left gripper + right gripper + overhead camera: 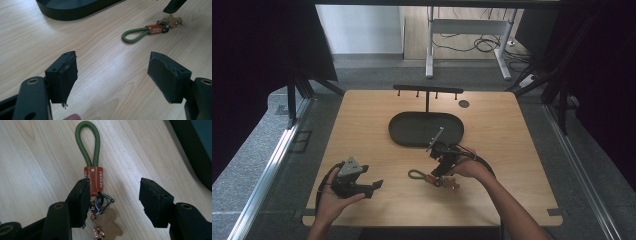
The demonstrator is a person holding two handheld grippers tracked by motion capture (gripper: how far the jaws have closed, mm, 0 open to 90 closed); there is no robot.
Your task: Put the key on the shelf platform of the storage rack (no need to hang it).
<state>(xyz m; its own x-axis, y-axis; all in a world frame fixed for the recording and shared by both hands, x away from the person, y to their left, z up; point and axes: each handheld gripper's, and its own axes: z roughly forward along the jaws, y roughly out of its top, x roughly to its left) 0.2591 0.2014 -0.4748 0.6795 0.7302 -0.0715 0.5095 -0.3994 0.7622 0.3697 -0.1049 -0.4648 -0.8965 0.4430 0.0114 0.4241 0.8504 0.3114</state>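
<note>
A keychain [93, 178] lies flat on the wooden table: a green cord loop [416, 174], an orange-brown sleeve, a black ring and a tan bear charm [108, 221]. My right gripper [115, 185] hangs just above it, open, with the ring and charm between its jaws. Its left pad is close against the sleeve and its right pad stands well apart. From above, my right gripper [438, 172] points down at the keychain's ring end. My left gripper [374, 188] rests at the table's front left, held in a hand. It is open and holds nothing [112, 57], with the keychain [147, 31] some way ahead of it.
A black oval tray [402, 140] sits at the table's middle back, with a T-shaped black rack [428, 90] behind it. A round cable hole [464, 103] is at the back right. Bare wood lies between the two grippers.
</note>
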